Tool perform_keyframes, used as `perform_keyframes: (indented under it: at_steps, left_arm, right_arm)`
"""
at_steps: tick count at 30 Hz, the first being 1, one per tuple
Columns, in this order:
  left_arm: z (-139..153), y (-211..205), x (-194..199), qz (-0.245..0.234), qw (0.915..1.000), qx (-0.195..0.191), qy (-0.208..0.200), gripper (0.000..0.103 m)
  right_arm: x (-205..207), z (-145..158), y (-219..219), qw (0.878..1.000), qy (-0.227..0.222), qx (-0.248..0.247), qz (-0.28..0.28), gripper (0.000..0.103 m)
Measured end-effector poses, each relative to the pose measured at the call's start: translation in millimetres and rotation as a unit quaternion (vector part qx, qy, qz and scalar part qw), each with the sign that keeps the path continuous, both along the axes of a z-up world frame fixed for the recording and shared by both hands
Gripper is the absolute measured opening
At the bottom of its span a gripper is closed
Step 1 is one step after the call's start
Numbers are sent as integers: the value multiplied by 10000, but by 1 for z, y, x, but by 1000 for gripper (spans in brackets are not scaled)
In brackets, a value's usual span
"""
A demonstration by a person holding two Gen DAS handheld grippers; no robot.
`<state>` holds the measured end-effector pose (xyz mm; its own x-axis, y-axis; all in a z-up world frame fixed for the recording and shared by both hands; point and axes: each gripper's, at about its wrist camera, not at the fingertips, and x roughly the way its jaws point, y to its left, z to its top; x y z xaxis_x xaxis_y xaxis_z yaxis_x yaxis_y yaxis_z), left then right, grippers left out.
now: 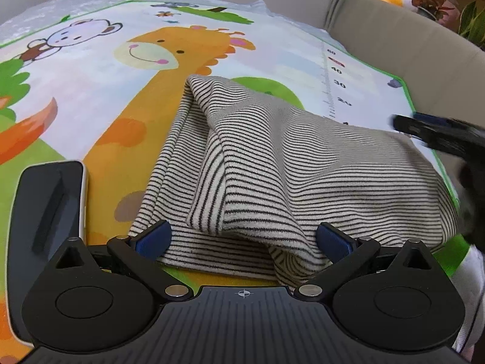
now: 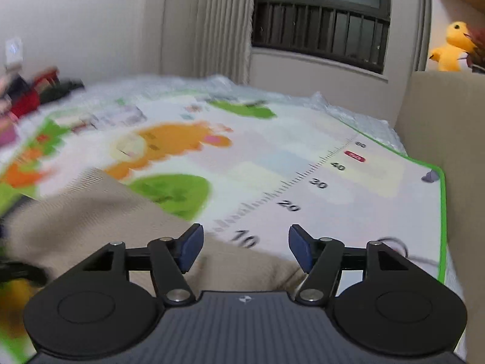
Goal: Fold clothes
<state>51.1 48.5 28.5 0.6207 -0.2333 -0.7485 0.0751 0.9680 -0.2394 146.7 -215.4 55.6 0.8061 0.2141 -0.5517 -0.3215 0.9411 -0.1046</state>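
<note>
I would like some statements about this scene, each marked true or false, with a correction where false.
1. The striped garment lies on a play mat with a giraffe picture. True.
2. The left gripper is shut. False: its jaws stand wide, with cloth between them.
3. A phone lies left of the garment in the left wrist view. True.
4. The right gripper clamps the garment. False: nothing is between its pads.
5. A yellow plush toy sits behind the mat. True.
</note>
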Motion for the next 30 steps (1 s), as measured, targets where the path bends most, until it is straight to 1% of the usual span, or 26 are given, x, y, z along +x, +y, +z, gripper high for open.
perform_keyframes:
  at_steps: [1, 2, 3, 4, 5, 6, 7, 10, 11, 12, 13, 14, 16, 18, 20, 21, 23, 25, 27, 30]
  left_arm:
    - [1, -2, -1, 59, 10000, 15, 32, 103]
    - [3, -3, -2, 140, 9999, 23, 85, 103]
    - [5, -5, -3, 194, 9997, 34, 152, 103]
    - [8, -8, -5, 160, 9996, 31, 221, 103]
    - [9, -11, -8, 6, 9996, -17, 264, 103]
    - [9, -14, -10, -199, 9993, -89, 293, 103]
    - [8, -19, -11, -378, 9987, -102, 315, 103]
    - [6, -38, 0, -724, 9969, 267, 155, 103]
    - [6, -43, 8, -819, 9960, 362, 57, 103]
    - [6, -45, 23, -858, 9955, 396, -7, 103]
    - [4, -44, 39, -845, 9957, 367, 10, 103]
    - [4, -44, 55, -810, 9962, 304, -14, 103]
    - [6, -45, 90, -711, 9970, 249, -202, 103]
    - [9, -49, 121, -585, 9965, 399, -449, 103]
    - [9, -56, 147, -643, 9956, 492, -468, 103]
    - [11, -57, 152, -680, 9959, 444, -393, 103]
    - [17, -55, 152, -700, 9966, 333, -275, 103]
    - [25, -53, 133, -748, 9958, 399, -339, 103]
    - [32, -51, 110, -791, 9949, 496, -384, 103]
    - [38, -44, 78, -799, 9949, 488, -382, 103]
  right_arm:
    - [17, -8, 0, 9998, 160, -91, -57, 63]
    - [34, -19, -1, 9989, 422, -170, -98, 63]
    - [42, -31, -3, 9979, 573, -233, -166, 65]
    - [50, -43, -5, 9967, 724, -296, -233, 68]
    - [57, -54, -7, 9951, 870, -351, -300, 76]
    - [57, -57, -12, 9955, 866, -150, -357, 78]
    - [57, -60, -18, 9954, 862, 46, -411, 78]
    - [48, -59, -28, 9956, 854, 183, -328, 75]
    - [45, -58, -31, 9957, 851, 225, -301, 70]
    - [39, -57, -32, 9958, 849, 185, -305, 64]
    - [33, -56, -34, 9958, 847, 147, -311, 62]
    - [22, -55, -36, 9954, 871, 174, -371, 58]
    - [-3, -53, -40, 9945, 882, 224, -525, 57]
    - [-36, -54, -43, 9936, 833, 274, -715, 57]
    - [-67, -51, -42, 9921, 838, 399, -847, 55]
    - [-81, -46, -42, 9923, 838, 493, -773, 52]
    - [-107, -37, -40, 9922, 837, 675, -623, 51]
    - [-127, -23, -38, 9962, 602, 506, -370, 53]
    - [-132, -10, -38, 9987, 374, 288, -194, 67]
    - [-105, 2, -44, 9978, 359, 526, -160, 67]
